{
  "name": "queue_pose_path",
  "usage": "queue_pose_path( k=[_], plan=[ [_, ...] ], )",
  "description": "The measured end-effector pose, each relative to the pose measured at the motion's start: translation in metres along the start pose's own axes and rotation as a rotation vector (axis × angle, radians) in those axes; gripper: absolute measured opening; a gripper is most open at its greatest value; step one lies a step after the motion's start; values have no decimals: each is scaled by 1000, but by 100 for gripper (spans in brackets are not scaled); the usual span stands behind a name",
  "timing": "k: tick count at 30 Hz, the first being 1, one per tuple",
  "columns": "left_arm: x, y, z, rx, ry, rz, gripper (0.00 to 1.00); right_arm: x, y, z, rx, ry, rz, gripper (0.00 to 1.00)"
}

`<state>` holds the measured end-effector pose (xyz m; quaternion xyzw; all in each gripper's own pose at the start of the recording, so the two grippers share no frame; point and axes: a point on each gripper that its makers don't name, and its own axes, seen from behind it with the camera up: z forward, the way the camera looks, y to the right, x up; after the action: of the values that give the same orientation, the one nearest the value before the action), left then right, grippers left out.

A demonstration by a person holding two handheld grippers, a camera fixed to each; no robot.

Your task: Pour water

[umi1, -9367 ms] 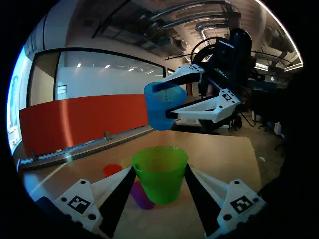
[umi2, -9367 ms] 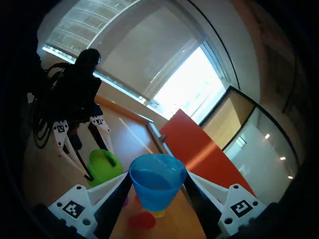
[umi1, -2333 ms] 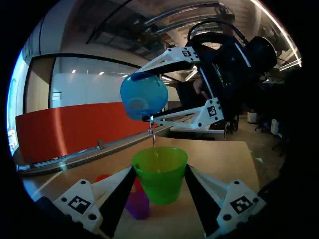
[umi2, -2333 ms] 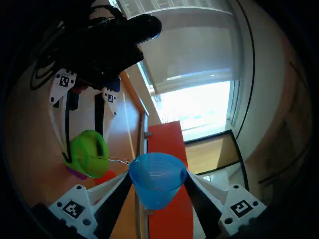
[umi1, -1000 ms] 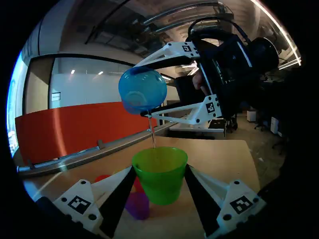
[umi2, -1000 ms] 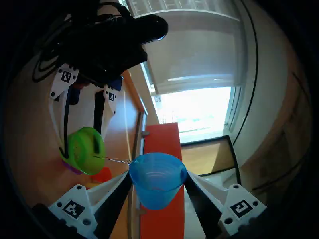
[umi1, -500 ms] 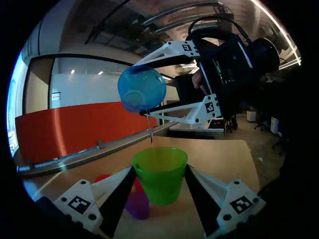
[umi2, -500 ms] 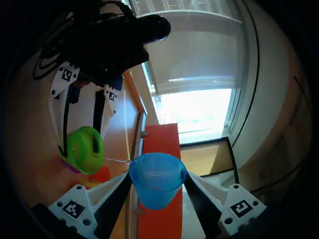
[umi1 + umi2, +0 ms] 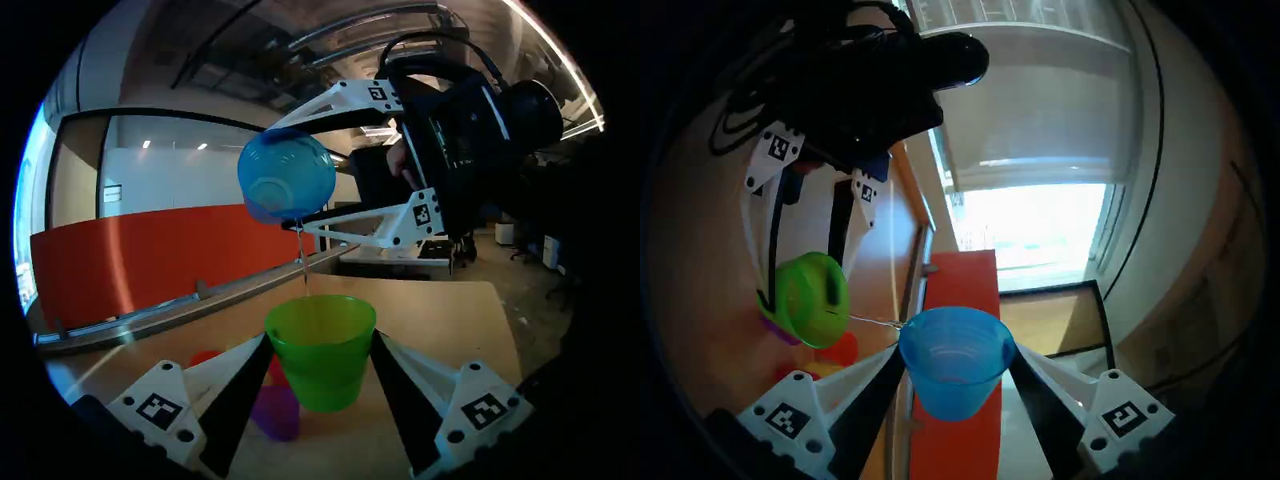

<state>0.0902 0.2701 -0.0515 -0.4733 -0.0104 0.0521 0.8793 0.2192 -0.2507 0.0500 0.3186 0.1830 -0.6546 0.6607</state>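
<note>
Left gripper (image 9: 320,340): clamped on 1 upright green cup (image 9: 322,370). Right gripper (image 9: 957,352): clamped on 1 tipped blue cup (image 9: 956,386); water stream (image 9: 302,260) falls into green cup.

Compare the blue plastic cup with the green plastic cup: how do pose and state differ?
The blue plastic cup is tipped far over; the green plastic cup is upright. The blue cup hangs above the green cup's mouth. A thin water stream leaves the blue cup and falls into the green cup. Both are tapered and held in jaws: blue by the right gripper, green by the left gripper.
</note>
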Motion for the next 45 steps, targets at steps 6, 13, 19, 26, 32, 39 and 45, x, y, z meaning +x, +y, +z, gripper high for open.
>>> queue_pose_path(
  k=[6, 13, 19, 26, 32, 39, 45],
  plan=[
    [0, 1, 0, -2, -2, 2, 84, 1, -1, 0, 3, 1, -10, 91],
    [-2, 0, 1, -3, -2, -1, 84, 2, -2, 1, 7, 5, -22, 91],
    [-3, -2, 1, -2, -4, 0, 84, 3, -4, 1, 10, 7, -33, 91],
    [-2, -1, 2, -3, -4, 1, 84, 5, -6, -1, 16, 2, -47, 91],
    [-2, -1, 3, -4, -3, 0, 84, 5, -7, -4, 14, -1, -61, 91],
    [-2, -2, 4, -3, -2, 0, 84, 8, -8, -8, 13, -2, -82, 91],
    [-3, -2, 4, -3, -2, -1, 84, 12, -10, -10, 16, -1, -95, 91]
  ],
)
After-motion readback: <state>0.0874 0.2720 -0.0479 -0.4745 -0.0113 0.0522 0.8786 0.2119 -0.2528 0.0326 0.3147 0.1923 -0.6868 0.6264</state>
